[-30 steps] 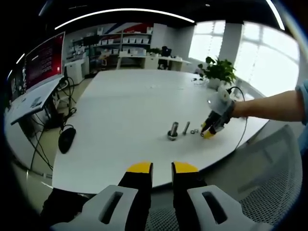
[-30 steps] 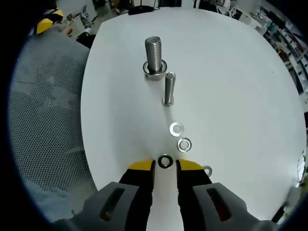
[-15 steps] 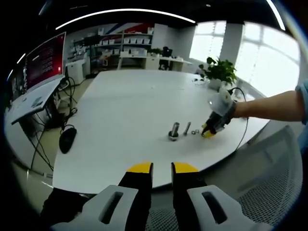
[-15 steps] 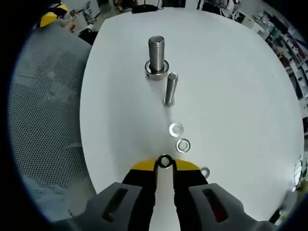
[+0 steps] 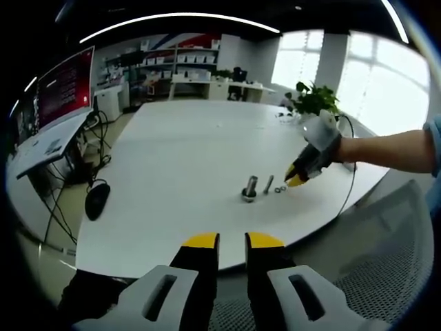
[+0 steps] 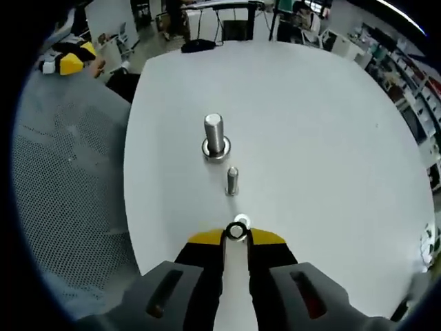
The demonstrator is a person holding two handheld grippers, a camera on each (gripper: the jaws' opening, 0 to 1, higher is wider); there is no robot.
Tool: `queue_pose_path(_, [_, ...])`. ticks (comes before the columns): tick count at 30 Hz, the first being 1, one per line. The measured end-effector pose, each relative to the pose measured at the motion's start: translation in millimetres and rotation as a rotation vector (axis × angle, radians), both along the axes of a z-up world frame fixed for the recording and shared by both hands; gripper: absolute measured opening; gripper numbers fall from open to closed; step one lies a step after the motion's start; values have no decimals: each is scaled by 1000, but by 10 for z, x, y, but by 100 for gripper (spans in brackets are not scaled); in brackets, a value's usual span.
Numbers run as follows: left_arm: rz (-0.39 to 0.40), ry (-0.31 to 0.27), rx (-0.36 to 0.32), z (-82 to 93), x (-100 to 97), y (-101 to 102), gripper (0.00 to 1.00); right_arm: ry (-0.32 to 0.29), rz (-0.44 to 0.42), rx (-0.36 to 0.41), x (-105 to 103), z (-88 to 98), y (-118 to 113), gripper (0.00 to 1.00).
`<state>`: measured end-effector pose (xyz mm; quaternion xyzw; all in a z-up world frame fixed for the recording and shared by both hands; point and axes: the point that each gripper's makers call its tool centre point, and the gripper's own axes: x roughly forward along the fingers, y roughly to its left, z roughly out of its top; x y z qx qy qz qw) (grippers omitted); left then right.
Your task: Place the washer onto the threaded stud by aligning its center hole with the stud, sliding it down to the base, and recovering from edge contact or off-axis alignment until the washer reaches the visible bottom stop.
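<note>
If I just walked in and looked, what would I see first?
First, the right gripper pinching a small dark washer between its yellow tips, lifted above the white table. Just beyond it two shiny metal studs stand upright, the big stud farther off and the small stud nearer.

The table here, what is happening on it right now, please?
A person is working over a white table with a gripper in each hand. The right gripper is shut on a dark washer, pinched between its yellow-tipped fingers and held above the table. Ahead of it stand a thick threaded stud with a ring at its base and a thinner stud. The left gripper hangs near the table edge, open and holding nothing.
</note>
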<state>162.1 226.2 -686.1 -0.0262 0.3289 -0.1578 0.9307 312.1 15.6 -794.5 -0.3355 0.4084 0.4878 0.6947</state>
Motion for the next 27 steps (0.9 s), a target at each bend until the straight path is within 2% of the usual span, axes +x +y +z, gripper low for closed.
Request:
queue_pose_path(1, [1,-1,-1,2,1,1,12,-39,13,34,48,55,73,13])
queue_pose_path(4, [2,-1,-1,1,2,3,12,-67,-1,42,88,105,106,13])
queue_pose_path(7, [4,-1,-3,4,-1,1,12,-80,10,83,86,185,204,13])
queue_pose_path(11, [7,-4,-4,9,2,6,12,-87,27,79,66,218,270,13])
queue_pose_path(15, [2,3,-2,-3,-7,1,12,-79,47,61,40,240,353,13])
queue_pose_path(18, [0,4,-3,-5,-9,-1,12,-69,51,2,42,205,335,13])
queue_pose_path(24, [-2,5,-4,-4,-11,-1,12,-50,49,-24,70,196,360,13])
queue_pose_path(27, [-5,8,-4,-10,-16,-4,12,-20,46,-15,79,189,403,13])
